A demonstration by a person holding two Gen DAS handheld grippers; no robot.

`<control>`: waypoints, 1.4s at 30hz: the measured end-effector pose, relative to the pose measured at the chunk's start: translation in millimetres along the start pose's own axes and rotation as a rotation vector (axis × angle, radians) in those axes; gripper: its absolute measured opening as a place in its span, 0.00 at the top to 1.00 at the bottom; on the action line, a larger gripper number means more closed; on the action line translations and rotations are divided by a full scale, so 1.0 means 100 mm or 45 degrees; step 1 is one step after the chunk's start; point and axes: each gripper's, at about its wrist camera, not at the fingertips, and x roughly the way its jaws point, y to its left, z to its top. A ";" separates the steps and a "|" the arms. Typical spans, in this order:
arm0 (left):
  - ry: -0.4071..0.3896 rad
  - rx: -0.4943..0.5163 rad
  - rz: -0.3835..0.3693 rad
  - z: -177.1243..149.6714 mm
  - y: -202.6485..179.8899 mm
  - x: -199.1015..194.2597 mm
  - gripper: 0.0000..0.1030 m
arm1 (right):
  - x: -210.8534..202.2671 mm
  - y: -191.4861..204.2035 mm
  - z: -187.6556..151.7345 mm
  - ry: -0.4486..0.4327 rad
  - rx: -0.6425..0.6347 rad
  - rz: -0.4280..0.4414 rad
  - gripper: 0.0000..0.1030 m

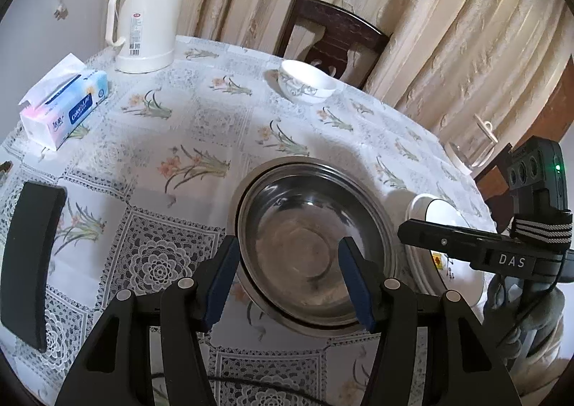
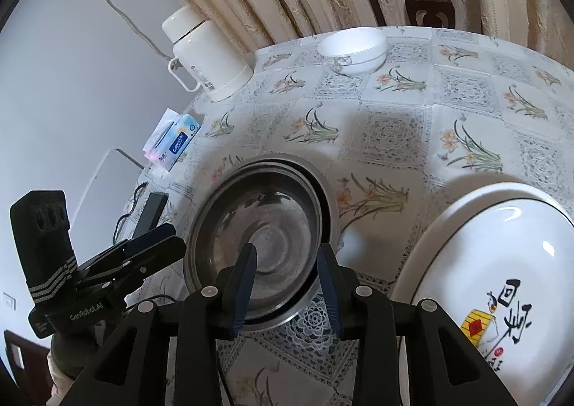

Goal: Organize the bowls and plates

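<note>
Currently both grippers are hovering spread wide, gripping nothing: left gripper [image 1: 288, 284] over the stacked steel bowls [image 1: 312, 244] at lower centre, right gripper [image 2: 287, 287] over the same stack's near rim. White plates [image 2: 502, 262] are sitting lower right, just beside the stack. White patterned bowl [image 1: 306, 81] is sitting upper centre, well apart.

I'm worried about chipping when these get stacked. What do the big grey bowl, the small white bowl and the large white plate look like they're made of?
Grey bowl: likely stainless steel, with a dull, scuffed mirror sheen. Small white bowl: probably glazed ceramic or porcelain, glossy with a printed band. Large white plate: glossy white with painted characters, probably ceramic, though melamine can't be excluded.
</note>
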 end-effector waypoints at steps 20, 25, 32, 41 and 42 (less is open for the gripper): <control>-0.036 0.021 -0.014 0.28 -0.24 0.13 0.43 | -0.18 -0.41 0.19 -0.072 0.094 0.006 0.59; -0.028 0.030 -0.011 0.43 -0.26 0.20 0.43 | -0.32 -0.59 0.35 -0.129 0.133 -0.016 0.51; -0.006 0.013 0.002 0.73 -0.24 0.41 0.43 | -0.30 -0.74 0.61 -0.144 0.154 -0.037 0.50; 0.000 0.089 0.106 1.15 -0.30 0.78 0.43 | -0.08 -0.99 0.97 -0.109 0.210 -0.064 0.49; -0.002 0.102 0.119 1.21 -0.30 0.82 0.43 | -0.06 -1.01 1.01 -0.110 0.214 -0.070 0.49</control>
